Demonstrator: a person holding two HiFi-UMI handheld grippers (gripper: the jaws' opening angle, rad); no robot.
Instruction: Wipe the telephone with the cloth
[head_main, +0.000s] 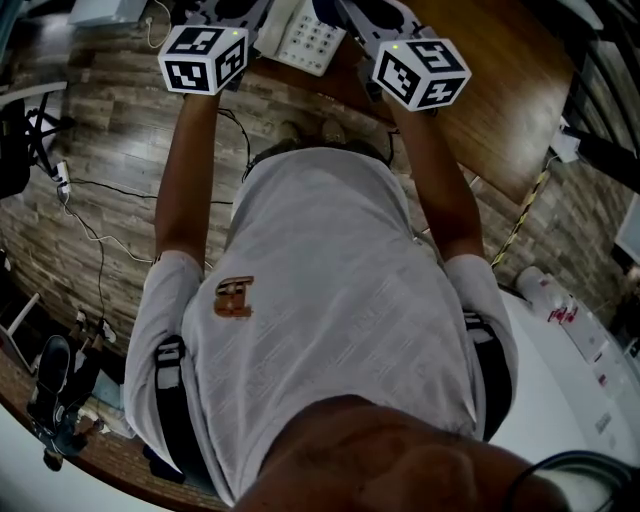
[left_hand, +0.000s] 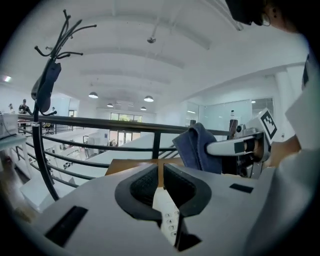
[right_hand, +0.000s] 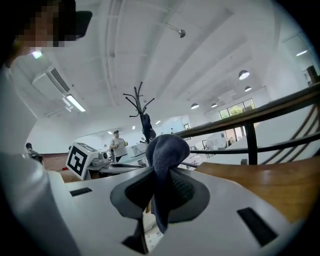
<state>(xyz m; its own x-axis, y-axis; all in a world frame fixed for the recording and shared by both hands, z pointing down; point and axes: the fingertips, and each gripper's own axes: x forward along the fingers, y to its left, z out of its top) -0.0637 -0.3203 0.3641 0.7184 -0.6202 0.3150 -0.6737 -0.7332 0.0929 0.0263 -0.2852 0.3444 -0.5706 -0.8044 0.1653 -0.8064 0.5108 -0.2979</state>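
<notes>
The white telephone (head_main: 308, 40) lies on the wooden table (head_main: 500, 90) between my two grippers at the top of the head view. My left gripper (head_main: 232, 10) is at its left side. In the left gripper view the jaws (left_hand: 161, 182) stand almost together, with the telephone's keypad (left_hand: 167, 217) filling the slim gap. My right gripper (right_hand: 161, 187) is shut on a dark blue cloth (right_hand: 165, 150) that bunches above its jaws. A strip of the telephone (right_hand: 151, 232) shows below them. The cloth (left_hand: 195, 147) also hangs from that gripper in the left gripper view.
A black railing (left_hand: 100, 122) runs behind the table, with a black coat stand (left_hand: 47, 85) beside it. Cables (head_main: 90, 230) trail over the plank floor at the left. A white counter with bottles (head_main: 560, 310) stands at the right. People stand far off in the hall.
</notes>
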